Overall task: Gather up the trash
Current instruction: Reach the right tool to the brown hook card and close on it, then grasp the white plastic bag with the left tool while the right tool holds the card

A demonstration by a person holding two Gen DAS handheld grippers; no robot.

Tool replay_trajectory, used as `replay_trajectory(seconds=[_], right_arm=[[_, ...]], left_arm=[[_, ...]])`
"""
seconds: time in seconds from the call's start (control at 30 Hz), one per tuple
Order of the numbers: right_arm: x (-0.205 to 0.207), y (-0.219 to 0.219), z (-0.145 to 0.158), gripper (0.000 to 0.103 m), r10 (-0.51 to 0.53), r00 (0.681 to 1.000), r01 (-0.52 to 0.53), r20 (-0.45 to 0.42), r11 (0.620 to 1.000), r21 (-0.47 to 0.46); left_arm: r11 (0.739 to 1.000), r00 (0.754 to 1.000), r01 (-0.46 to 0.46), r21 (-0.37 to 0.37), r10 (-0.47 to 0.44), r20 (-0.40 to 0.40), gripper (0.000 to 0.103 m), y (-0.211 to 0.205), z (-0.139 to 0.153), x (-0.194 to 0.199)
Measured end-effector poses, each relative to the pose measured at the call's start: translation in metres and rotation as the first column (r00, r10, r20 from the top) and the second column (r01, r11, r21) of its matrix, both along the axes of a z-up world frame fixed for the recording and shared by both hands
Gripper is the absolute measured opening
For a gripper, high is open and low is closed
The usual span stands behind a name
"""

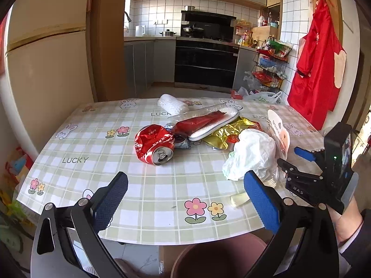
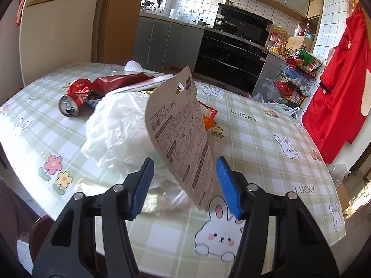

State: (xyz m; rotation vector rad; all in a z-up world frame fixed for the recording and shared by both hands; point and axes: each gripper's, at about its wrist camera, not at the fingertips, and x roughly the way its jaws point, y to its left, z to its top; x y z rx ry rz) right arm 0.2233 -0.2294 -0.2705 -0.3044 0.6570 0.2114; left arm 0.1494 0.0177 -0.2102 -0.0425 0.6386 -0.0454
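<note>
Trash lies on the checked tablecloth: a crushed red can, a red wrapper on a clear tray, a gold wrapper, a white foam net, a crumpled white plastic bag and a printed packaging card. My right gripper straddles the upright card's lower part; a gap shows at the left pad. My left gripper hangs open and empty over the table's near edge, short of the can.
A brown bin stands below the near table edge. A small clear scrap lies near the edge. A fridge is at the left, a red apron and a loaded wire rack at the right.
</note>
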Motion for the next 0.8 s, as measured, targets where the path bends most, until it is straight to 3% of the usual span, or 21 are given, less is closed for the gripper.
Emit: replay_trajectory(seconds=[0.13, 0.2, 0.37, 0.53, 0.8], right_arm=[[0.012, -0.003, -0.004, 0.039, -0.011, 1.0, 0.012, -0.013, 1.0, 0.015], [0.01, -0.014, 0.004, 0.021, -0.041, 0.999, 0.041, 0.0, 0.996, 0.079], [-0.007, -0.048, 0.017, 0.012, -0.119, 0.992, 0.109, 0.039, 0.974, 0.197], [-0.029, -0.08, 0.03, 0.011, -0.193, 0.98, 0.169, 0.043, 0.931, 0.324], [-0.053, -0.107, 0.048, 0.011, -0.244, 0.967, 0.187, 0.074, 0.878, 0.441]], left_arm=[[1.0, 1.0, 0.013, 0.019, -0.013, -0.003, 0.098, -0.008, 0.0, 0.009], [1.0, 1.0, 0.015, 0.027, -0.015, -0.001, 0.098, -0.012, 0.0, 0.012], [0.997, 0.997, 0.074, 0.038, -0.074, -0.003, 0.098, -0.028, -0.004, 0.018], [0.988, 0.988, 0.152, 0.007, -0.152, -0.002, 0.098, -0.049, -0.01, 0.029], [0.969, 0.97, 0.236, -0.077, -0.239, -0.039, 0.098, -0.082, -0.023, 0.071]])
